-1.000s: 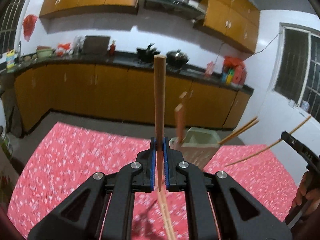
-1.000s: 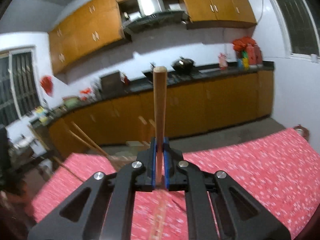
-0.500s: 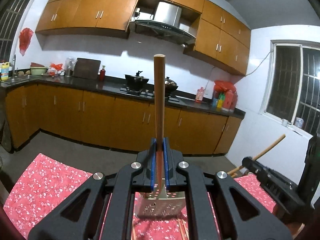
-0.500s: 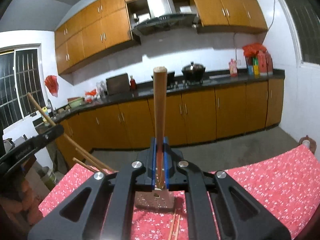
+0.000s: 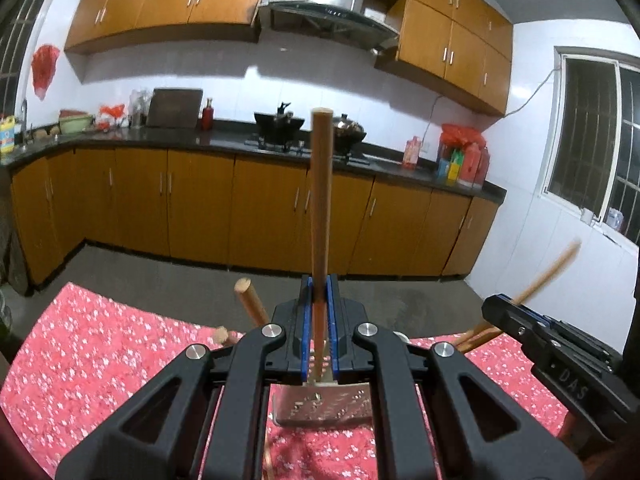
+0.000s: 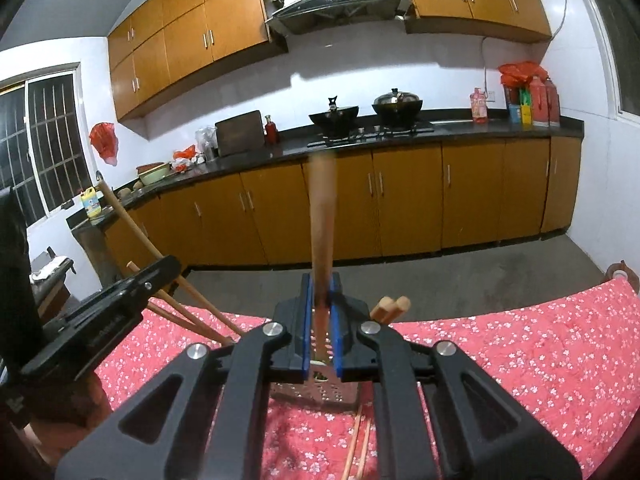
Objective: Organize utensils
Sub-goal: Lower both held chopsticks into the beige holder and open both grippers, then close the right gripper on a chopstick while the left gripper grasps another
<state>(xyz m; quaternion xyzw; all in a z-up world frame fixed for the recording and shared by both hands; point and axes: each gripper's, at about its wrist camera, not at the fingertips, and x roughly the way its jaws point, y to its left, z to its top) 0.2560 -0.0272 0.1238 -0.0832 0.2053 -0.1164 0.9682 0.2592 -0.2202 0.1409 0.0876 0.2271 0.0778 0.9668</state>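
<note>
The left gripper [image 5: 320, 320] has its blue-padded jaws pressed tight against the wooden handle of a metal spatula [image 5: 321, 208]. The handle stands upright between the pads, and the perforated steel blade hangs below the jaws, above a red floral tablecloth [image 5: 100, 360]. Two more wooden handle ends [image 5: 248, 300] lean up just to the left of the gripper.

The right gripper [image 6: 320, 320] is likewise closed on a wooden handle [image 6: 322, 216], which rises straight up and looks blurred. A second perforated spatula blade [image 6: 314, 394] shows below these jaws. Two wooden utensil ends [image 6: 394, 306] poke up just right of the jaws, and a pair of chopsticks [image 6: 358, 440] lies on the cloth beneath.

Each camera sees the other gripper at its edge. In the left wrist view, the right one sits at the far right with its handle angled up. In the right wrist view, the left one sits at the far left, with several long wooden sticks [image 6: 160, 256] slanting beside it.

Beyond the table [image 6: 540, 340] is a kitchen with orange cabinets [image 5: 200, 208], a dark countertop [image 6: 460, 128], two woks [image 6: 396, 106] on a stove, and a range hood [image 6: 336, 0].
</note>
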